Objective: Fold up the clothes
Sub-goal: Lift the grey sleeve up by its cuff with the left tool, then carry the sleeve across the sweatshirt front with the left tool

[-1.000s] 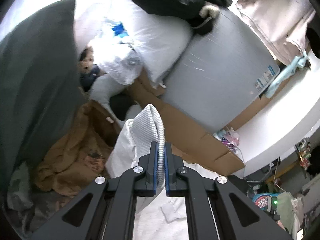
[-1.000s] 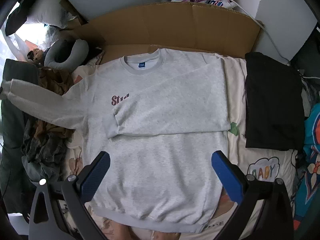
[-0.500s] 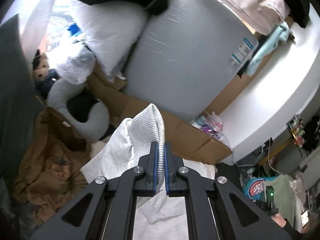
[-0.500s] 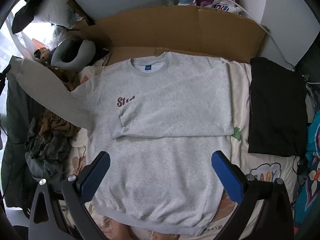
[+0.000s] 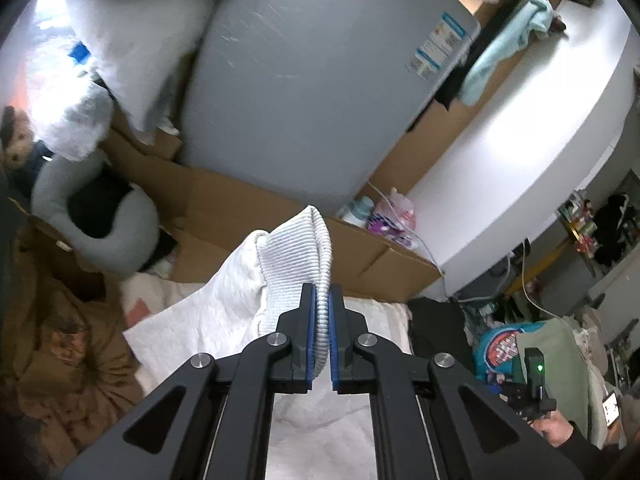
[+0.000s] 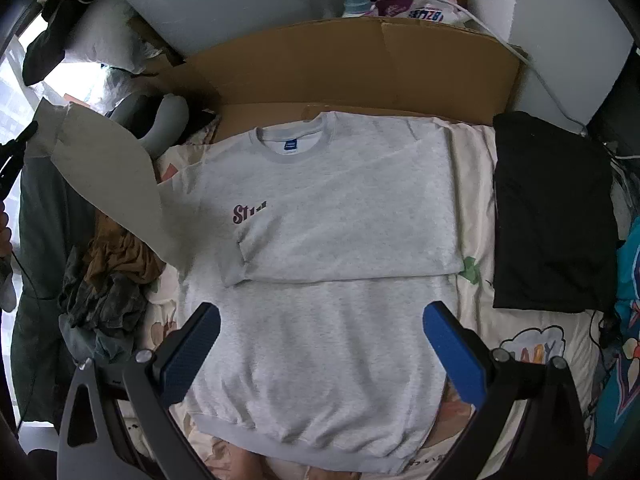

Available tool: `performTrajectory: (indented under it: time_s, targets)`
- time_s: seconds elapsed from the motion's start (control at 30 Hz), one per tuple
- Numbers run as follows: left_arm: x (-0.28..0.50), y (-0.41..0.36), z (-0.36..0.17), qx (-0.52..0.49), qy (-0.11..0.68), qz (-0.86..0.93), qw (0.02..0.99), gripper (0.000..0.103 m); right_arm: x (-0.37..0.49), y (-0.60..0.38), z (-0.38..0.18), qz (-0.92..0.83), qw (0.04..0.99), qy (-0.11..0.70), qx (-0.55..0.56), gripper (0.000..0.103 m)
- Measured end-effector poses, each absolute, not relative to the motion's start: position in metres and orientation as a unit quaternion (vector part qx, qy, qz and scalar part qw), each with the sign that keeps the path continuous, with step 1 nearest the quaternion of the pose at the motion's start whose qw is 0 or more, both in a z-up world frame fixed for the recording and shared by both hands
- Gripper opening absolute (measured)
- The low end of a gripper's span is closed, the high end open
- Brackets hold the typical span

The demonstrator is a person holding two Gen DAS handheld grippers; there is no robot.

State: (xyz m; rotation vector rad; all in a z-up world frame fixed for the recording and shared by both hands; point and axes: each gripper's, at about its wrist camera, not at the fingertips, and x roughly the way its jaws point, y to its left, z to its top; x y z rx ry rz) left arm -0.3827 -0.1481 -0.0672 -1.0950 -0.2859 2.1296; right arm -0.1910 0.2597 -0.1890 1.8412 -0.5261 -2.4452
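So the grey sweatshirt point(image 6: 320, 240) is lying flat, front up, on a cream bedsheet point(image 6: 476, 200) with cartoon prints, collar toward the cardboard point(image 6: 360, 68) at the far end. One sleeve is already folded across the chest, partly covering the dark red lettering. The other sleeve point(image 6: 108, 176) is lifted off the bed and stretched out to the left side of the right wrist view, up over the pile of brown and camo clothes point(image 6: 108, 280). The left gripper point(image 5: 320, 312) has its jaws clamped tight on the ribbed cuff point(image 5: 300, 248) of that sleeve, the cuff sticking up past the blue pads with the sleeve fabric hanging down below. The right gripper point(image 6: 320, 344) hangs above the lower half of the sweatshirt with its jaws spread wide and nothing in them, blue pads on either side of the body fabric and not touching it. A folded black garment point(image 6: 552, 212) sits on the sheet just beside the sweatshirt on the right. A grey neck pillow point(image 6: 160, 116) lies near the lifted sleeve, by the cardboard corner.
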Motion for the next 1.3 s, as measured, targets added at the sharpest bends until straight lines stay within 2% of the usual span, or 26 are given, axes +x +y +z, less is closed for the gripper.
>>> performTrajectory:
  time_s: [0.8, 1.3]
  targets:
    - [-0.346, -0.023, -0.142, -0.48, -0.064, 0.758, 0.437, 0.005, -0.192, 0.278, -0.202, -0.772, 0.005, -0.179, 0.61, 0.102]
    - [-0.329, 0.02, -0.145, -0.499, -0.007, 0.725, 0.475, 0.005, -0.192, 0.291, -0.208, -0.768, -0.008, -0.187, 0.613, 0.102]
